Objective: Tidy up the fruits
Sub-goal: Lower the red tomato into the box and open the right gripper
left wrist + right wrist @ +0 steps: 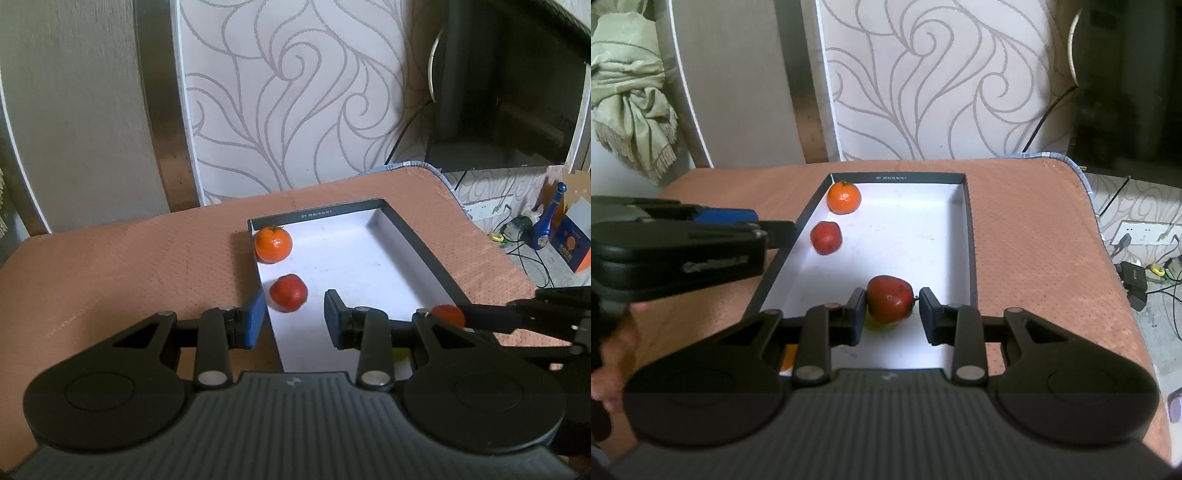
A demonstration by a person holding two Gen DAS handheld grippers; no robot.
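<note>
Two handheld grippers hover over a shallow white box (pixel 967 236) on a pink-clothed table (pixel 1034 258). Left gripper (pixel 294 317) is spread wide and empty just before a small red fruit (pixel 288 292) — an orange (pixel 273 244) sits in the far left corner. Right gripper (pixel 892 312) is parted around a dark red apple (pixel 889 304), which touches its left finger but clears the right.

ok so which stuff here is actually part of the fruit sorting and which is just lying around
Part of the job:
- box tray
- orange, inside the tray
- small red fruit, inside the tray
- larger red fruit, between the right gripper fingers
- left gripper, open

Just lying about:
- blue bottle
- orange carton
- cables and sockets
- green cloth
</note>
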